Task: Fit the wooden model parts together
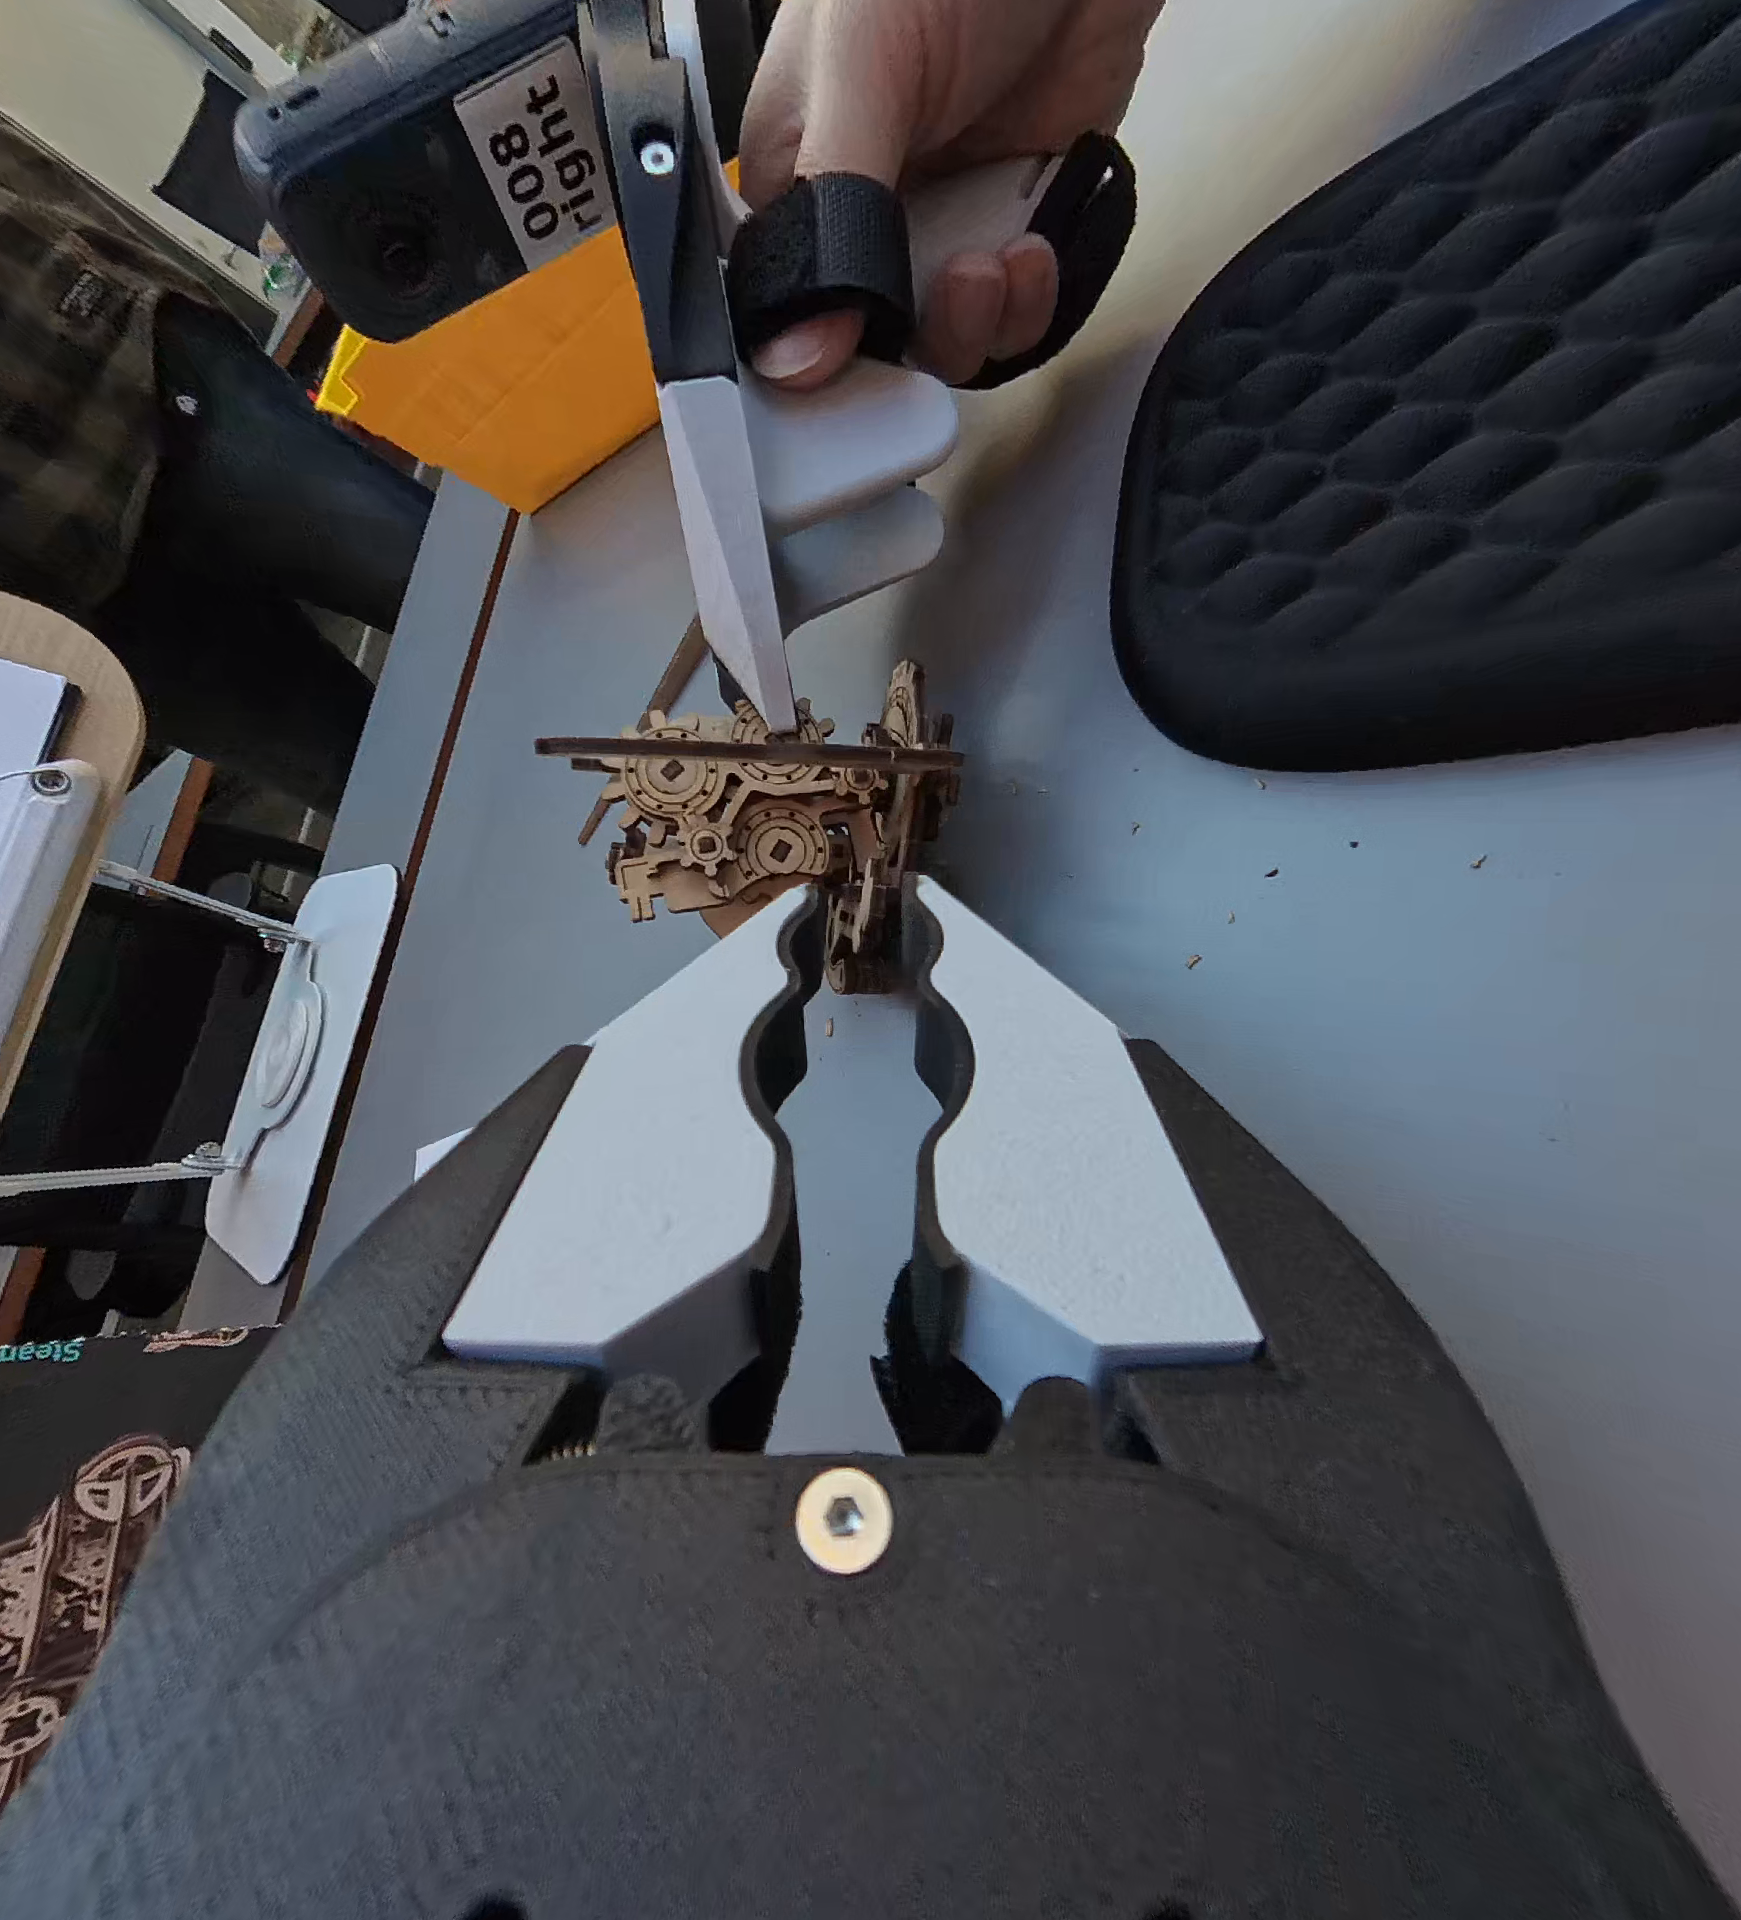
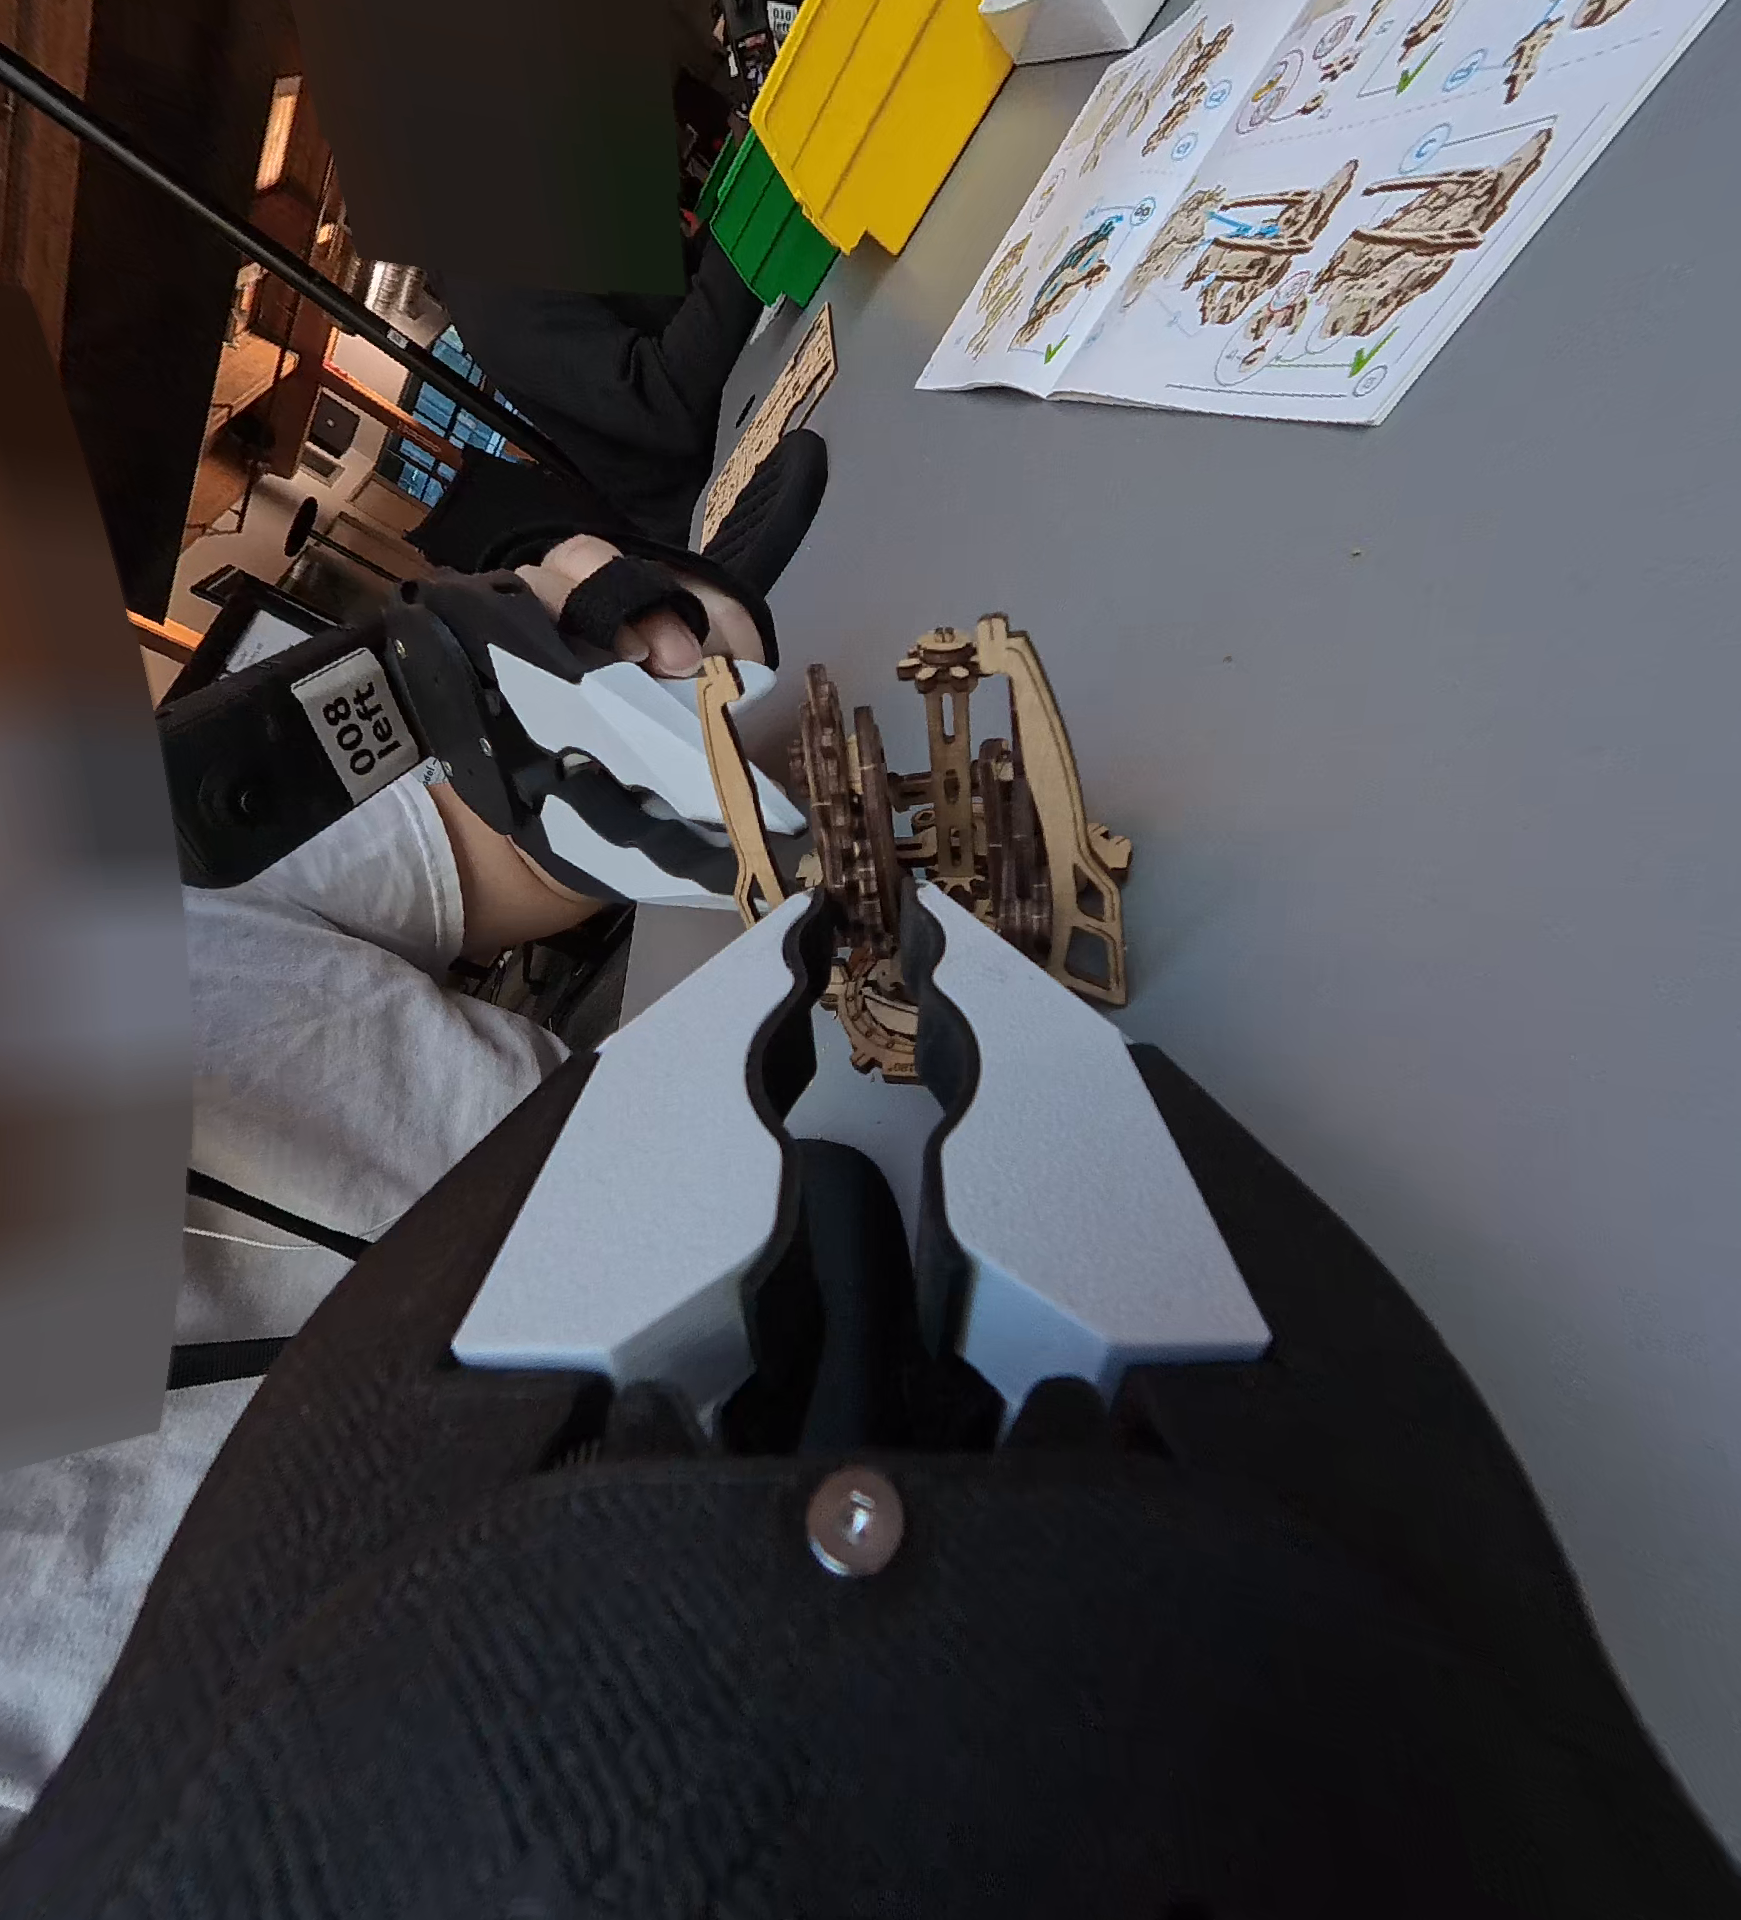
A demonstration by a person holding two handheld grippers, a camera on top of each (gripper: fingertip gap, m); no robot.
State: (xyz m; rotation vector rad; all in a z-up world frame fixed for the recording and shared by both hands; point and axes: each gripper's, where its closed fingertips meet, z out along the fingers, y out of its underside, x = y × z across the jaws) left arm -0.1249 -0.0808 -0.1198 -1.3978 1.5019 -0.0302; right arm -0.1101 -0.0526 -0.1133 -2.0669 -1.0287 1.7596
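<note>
A wooden model (image 1: 772, 821) of gears and frames is seen on the grey worktop (image 1: 1417, 1039), close to the edge where the person sits. The jaws of the left gripper (image 1: 864, 914) are closed on a gear plate at one side of the model. The jaws of the right gripper (image 2: 866, 914) are closed on a stack of gears in its middle. A white label with printed writing is carried on the camera body of each gripper. An open instruction booklet (image 2: 1261, 208) with printed pictures lies farther along the worktop, well apart from the model. Yellow and green bins (image 2: 845, 135) stand at the worktop's edge beside the booklet. A black padded cushion (image 1: 1489, 395) lies near the model. Small wood crumbs (image 1: 1271, 873) are scattered on the worktop.
</note>
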